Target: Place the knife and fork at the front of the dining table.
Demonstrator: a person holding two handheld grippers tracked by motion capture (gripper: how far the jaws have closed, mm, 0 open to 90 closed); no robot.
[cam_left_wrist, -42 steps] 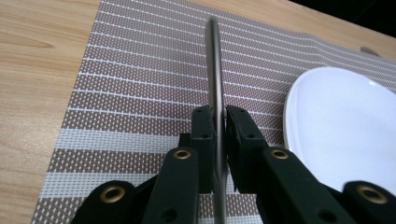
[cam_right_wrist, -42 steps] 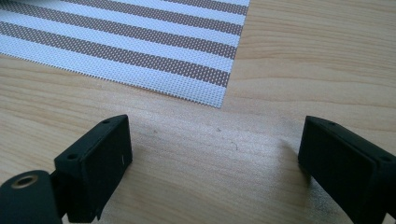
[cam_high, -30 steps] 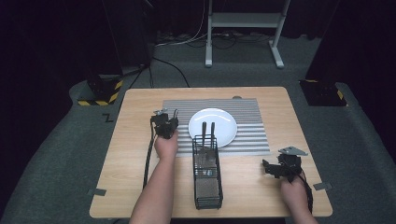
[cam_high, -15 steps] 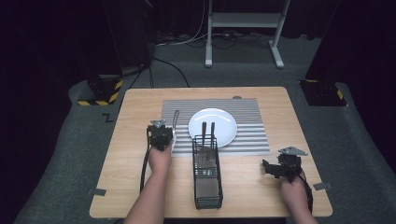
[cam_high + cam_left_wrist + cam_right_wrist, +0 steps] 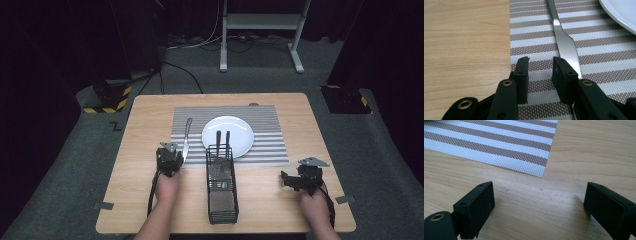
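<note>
Left gripper view: your left gripper [image 5: 540,66] has let go, jaws part-open, empty; knife [image 5: 566,45] now lies on mat [image 5: 536,37] (placed). Right gripper [image 5: 537,202] wide open, idle.

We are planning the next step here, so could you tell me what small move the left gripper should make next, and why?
Probably draw the left gripper back off the placemat. Its jaws stand open with nothing between them, and the knife already lies flat beside the plate.
</note>
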